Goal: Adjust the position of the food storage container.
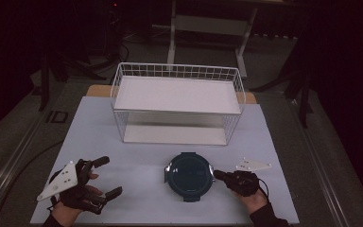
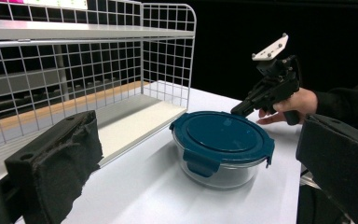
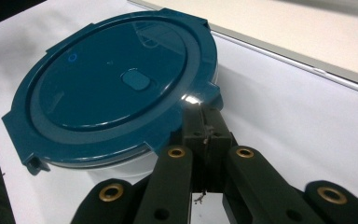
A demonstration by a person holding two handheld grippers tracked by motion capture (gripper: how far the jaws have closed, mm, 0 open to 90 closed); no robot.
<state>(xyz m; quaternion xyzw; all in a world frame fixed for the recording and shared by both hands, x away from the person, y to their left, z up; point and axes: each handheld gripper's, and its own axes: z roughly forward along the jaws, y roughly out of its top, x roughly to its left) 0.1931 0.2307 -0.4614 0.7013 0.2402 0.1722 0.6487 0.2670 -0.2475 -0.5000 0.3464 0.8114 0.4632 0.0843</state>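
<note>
Matte black gripper [image 3: 207, 122], glossy round lid [image 3: 116, 84]

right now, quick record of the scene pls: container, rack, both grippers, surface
container: round glass container with a blue clip-on lid, lid on, standing on the table in front of the rack
rack: white wire rack, two shelves, both bare
left gripper: left gripper, jaws open, nothing between them, apart from the container on its left
right gripper: right gripper, jaws shut, tip at the lid's rim on the container's right side; contact cannot be told
surface: white table
</note>
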